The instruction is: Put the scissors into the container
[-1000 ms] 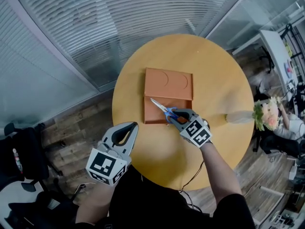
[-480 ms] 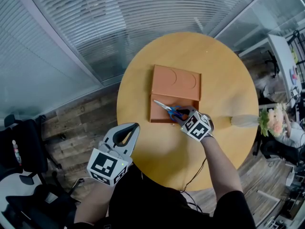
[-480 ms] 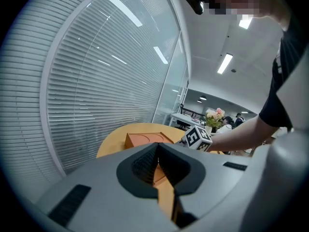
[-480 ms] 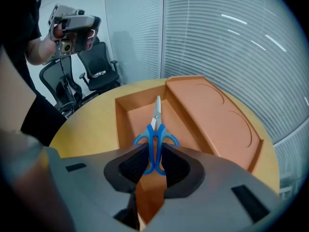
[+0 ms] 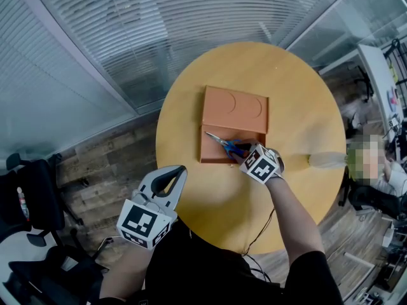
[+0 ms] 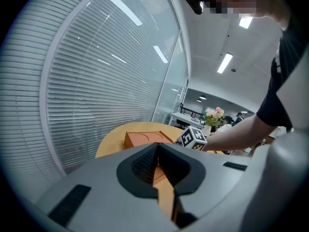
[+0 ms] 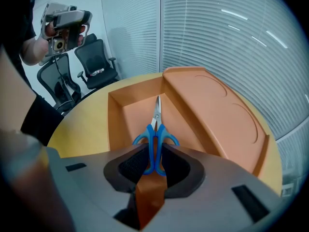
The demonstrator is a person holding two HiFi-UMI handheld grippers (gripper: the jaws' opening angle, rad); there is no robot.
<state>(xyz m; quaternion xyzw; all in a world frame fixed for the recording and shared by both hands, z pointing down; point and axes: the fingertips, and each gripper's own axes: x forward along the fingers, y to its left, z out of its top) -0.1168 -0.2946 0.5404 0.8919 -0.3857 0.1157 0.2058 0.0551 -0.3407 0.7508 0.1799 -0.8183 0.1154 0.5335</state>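
Blue-handled scissors [image 5: 224, 143] are clamped by their handles in my right gripper [image 5: 245, 154], blades pointing away from me. They hang low over the open compartment of the orange container [image 5: 234, 110], which lies in the middle of the round wooden table [image 5: 299, 107]. In the right gripper view the scissors [image 7: 155, 134] point along the compartment floor beside the container's raised lid part [image 7: 212, 100]; whether they touch the floor I cannot tell. My left gripper [image 5: 170, 173] is held off the table's near left edge, shut with nothing in it.
A pale vase with flowers [image 5: 331, 159] stands at the table's right edge. Glass walls with blinds run behind the table. Office chairs [image 7: 94, 57] stand on the wooden floor to the left. The person's right forearm [image 5: 292, 215] reaches across the near part of the table.
My right gripper has carried the scissors a little forward and lower over the open compartment. The left gripper has stayed where it was.
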